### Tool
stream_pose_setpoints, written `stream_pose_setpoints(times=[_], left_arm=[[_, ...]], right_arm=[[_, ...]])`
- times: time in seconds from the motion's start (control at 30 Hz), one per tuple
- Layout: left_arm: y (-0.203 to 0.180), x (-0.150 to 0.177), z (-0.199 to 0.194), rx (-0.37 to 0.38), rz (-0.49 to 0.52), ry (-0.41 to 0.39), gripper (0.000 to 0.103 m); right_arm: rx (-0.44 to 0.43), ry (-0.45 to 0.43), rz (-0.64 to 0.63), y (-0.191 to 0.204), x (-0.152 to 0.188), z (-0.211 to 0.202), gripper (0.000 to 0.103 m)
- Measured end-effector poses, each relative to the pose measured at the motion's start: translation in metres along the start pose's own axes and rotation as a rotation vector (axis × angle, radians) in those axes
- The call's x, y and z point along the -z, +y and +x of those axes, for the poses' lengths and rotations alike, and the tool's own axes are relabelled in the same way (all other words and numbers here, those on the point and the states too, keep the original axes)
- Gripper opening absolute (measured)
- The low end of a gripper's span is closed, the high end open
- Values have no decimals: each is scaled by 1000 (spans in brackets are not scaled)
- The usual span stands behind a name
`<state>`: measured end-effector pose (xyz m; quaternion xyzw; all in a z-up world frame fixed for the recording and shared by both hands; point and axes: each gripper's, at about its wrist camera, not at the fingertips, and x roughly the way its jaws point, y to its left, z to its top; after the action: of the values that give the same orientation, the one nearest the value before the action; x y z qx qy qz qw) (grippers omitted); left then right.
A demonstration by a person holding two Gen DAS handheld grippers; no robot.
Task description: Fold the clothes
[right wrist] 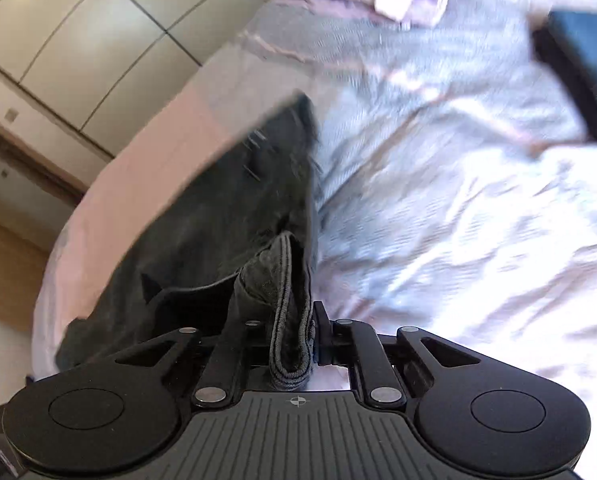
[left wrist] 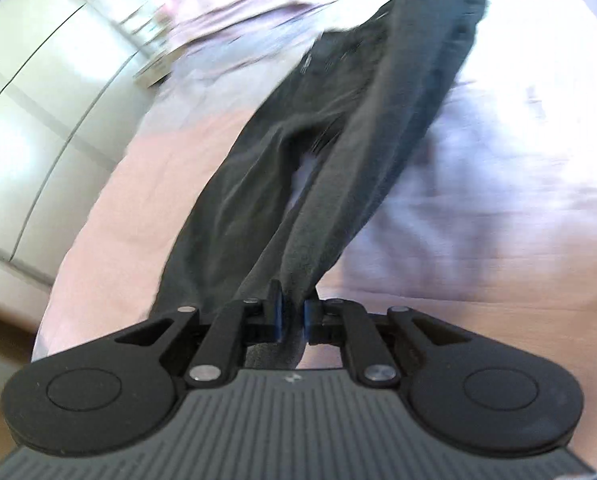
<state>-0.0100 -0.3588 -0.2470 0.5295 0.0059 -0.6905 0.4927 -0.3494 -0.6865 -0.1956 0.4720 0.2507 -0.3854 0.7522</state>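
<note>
No writing that I can read anywhere here. The dark trousers (left wrist: 298, 152) carry a small pale mark near the top, perhaps a logo, but it is too blurred to make out. Each gripper body bears only a tiny crosshair sign (right wrist: 297, 401), no letters.

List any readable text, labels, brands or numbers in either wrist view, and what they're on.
None readable.
dark trousers: pale mark near the pocket, too blurred to read.
left gripper and right gripper: each base carries only a small crosshair symbol, no lettering.
folded dark garment: no text visible.
</note>
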Motion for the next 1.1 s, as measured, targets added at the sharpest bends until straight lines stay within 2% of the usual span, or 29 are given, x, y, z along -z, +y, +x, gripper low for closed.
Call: stream_pose_setpoints(times=[0.1,0.2,0.3,0.43,0.57,0.73,0.77,0.8,0.87,0.93,1.03,1.1], left_arm=[[-43,-15,-45,125,48,-22,7],[-88,-26,-69,267,52,-26,7],[-130,-34,-65,371,19,6,7],[-165,-51,-50,427,-33,59,7],[-202,-63,-24,433,-25,153,9],[-210,-69,-35,415,-43,221,21],[-205,-67,-41,400,-62,233,29],[-201,-65,-48,383,-79,244,35],[-190,-54,-66,333,-92,266,41],[-176,-36,-81,292,-95,290,46],[-156,1,-86,229,-74,331,64],[-145,28,-80,210,-19,338,66]], right_arm=[[59,11,-10,-7,16,-51,11],[135,29,22,-34,43,-89,11],[205,61,52,-66,64,-114,11],[265,100,94,-104,77,-126,10],[270,151,84,-132,68,-108,11],[240,236,17,-158,64,-92,12],[246,251,10,-163,64,-90,19],[264,259,0,-165,65,-89,34],[301,270,-34,-166,66,-88,53],[333,261,-102,-155,68,-91,53],[349,229,-155,-128,75,-101,53],[367,197,-185,-105,83,-110,54]])
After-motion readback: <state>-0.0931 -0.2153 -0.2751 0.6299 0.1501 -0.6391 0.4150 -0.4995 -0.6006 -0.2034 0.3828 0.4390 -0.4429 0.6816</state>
